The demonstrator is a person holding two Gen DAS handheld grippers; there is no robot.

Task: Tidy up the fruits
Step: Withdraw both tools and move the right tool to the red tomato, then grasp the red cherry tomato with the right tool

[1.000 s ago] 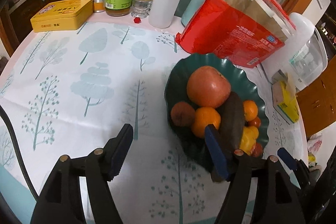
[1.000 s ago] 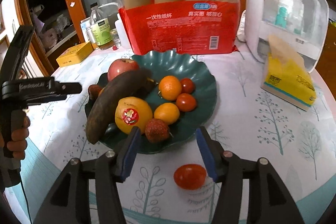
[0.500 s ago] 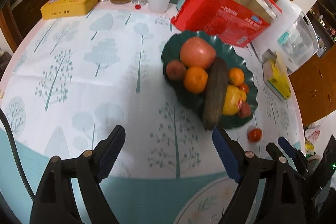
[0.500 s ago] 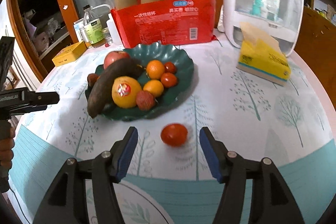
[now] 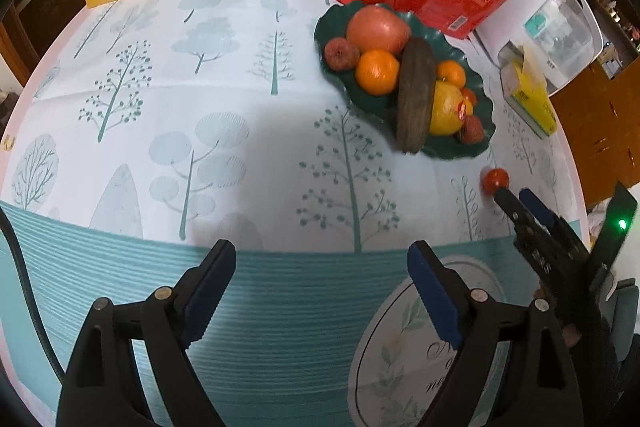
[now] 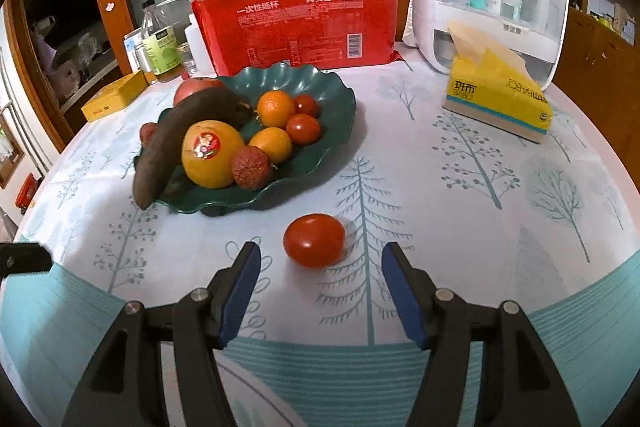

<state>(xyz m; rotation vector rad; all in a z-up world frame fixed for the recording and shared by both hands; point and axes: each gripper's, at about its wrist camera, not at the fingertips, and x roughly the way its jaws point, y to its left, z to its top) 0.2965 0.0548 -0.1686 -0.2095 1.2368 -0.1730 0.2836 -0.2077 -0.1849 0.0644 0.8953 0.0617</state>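
In the left wrist view, the left tongs (image 5: 320, 267) are spread wide at the bottom of the frame, holding nothing, over the surface with the tree-print cloth (image 5: 224, 99). The dark green wavy plate (image 5: 486, 107) full of fruit sits at the upper right. A small round red tomato (image 5: 495, 179) lies on the cloth below it.

In the right wrist view, the right tongs (image 6: 320, 279) are wide too, with nothing in them. The tomato (image 6: 314, 240) sits near their tips in the middle of the frame, apart from the plate (image 6: 336, 107).

Glossy smooth tomato (image 6: 314, 241); glossy green plate (image 6: 340, 99); matt printed tablecloth (image 6: 460, 211); rough-skinned lychee (image 6: 251, 167).
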